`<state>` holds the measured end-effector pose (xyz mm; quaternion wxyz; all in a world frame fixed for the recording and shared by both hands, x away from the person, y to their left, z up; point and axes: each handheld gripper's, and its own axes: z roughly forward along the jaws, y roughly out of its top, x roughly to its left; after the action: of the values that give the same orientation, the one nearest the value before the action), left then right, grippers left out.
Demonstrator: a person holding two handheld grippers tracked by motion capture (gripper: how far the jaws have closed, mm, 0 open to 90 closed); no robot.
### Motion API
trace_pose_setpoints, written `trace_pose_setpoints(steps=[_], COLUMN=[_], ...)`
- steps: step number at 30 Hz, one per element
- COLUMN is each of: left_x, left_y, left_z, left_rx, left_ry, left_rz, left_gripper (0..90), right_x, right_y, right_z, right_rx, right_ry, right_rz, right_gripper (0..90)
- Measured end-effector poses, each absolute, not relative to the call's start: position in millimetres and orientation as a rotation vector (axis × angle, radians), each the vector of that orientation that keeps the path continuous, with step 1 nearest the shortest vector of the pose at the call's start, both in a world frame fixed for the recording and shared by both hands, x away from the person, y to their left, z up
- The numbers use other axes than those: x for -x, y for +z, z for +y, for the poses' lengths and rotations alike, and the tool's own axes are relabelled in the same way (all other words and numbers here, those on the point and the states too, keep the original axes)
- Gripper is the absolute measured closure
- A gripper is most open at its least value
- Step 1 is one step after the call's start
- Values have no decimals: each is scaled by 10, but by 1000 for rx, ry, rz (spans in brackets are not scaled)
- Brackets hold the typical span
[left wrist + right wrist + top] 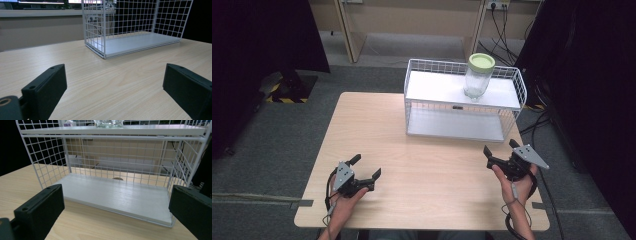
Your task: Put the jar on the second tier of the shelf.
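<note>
Both tools rest near the front edge of the worktop (422,165) with nothing between their jaws. The left hand-held gripper (368,167) has its jaws spread wide, and so does the right hand-held gripper (500,147), which points toward the wire rack (522,85). The glass jar (477,77) with its pale green lid (482,62) stands upright on the rack's upper shelf (437,87), toward its right end and well apart from both grippers. The lower shelf (117,195) lies bare. This looks like the starting stance — no reach has begun. The likely next move is for the right gripper to rise above the rack's rim and close on the jar's body below the lid — squarely, since smooth glass may slip.
</note>
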<state>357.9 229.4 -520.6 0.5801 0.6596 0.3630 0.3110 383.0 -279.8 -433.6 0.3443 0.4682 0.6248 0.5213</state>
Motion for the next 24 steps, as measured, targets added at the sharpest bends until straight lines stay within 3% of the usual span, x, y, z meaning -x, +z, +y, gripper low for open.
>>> trace_pose_setpoints(steps=[24], left_x=[-3578], left_y=[-5207], left_z=[2292], left_rx=[-1539], left_ry=[730], left_rz=[851], left_gripper=[45], right_x=[-3527], right_y=[-4699], right_z=[-2972], right_rx=[-1282], right_ry=[1304], right_rz=[1638], right_gripper=[5])
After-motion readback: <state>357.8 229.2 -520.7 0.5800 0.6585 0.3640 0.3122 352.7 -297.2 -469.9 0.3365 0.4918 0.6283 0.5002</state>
